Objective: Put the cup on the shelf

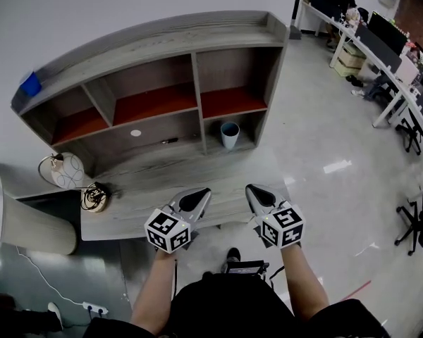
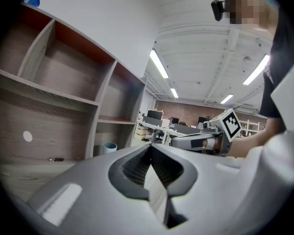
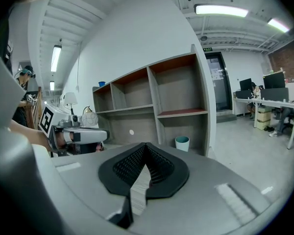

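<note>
Forearms (image 1: pixel 298 277) side by side, near level; left tool (image 1: pixel 196 199) and right tool (image 1: pixel 258 194) both pressed together, empty, facing shelf (image 1: pixel 196 83).

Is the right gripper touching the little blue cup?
Apart. The head view shows bare desktop between the right gripper, near its front edge, and the cup standing in the lower right compartment of the shelf.
</note>
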Motion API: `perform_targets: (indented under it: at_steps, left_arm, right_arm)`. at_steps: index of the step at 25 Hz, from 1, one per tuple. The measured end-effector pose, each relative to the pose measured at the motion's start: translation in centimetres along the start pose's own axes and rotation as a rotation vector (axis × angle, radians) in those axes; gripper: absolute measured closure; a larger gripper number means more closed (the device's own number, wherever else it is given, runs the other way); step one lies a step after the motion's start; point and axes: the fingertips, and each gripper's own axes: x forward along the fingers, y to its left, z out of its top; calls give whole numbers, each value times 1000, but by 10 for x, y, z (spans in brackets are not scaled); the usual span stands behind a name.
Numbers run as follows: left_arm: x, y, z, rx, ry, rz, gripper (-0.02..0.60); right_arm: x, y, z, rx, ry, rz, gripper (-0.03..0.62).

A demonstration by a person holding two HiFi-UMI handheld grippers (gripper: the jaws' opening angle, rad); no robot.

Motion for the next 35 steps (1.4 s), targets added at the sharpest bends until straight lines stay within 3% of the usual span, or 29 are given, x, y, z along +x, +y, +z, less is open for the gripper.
perform_targets:
  at_steps: [10,18,35]
  left_arm:
    - [-28,-23,-26,29,46,-32,581]
    - [-47,-42,-39,8,18,-66,581]
    - [-75,-67,-50,34,17,-95,581]
  right_arm:
    - [-36,26,-19,14,5,-72,582]
    - [-59,49,-43,-6,27,-114,582]
    - [-81,78,-51,-9,9,-132,582]
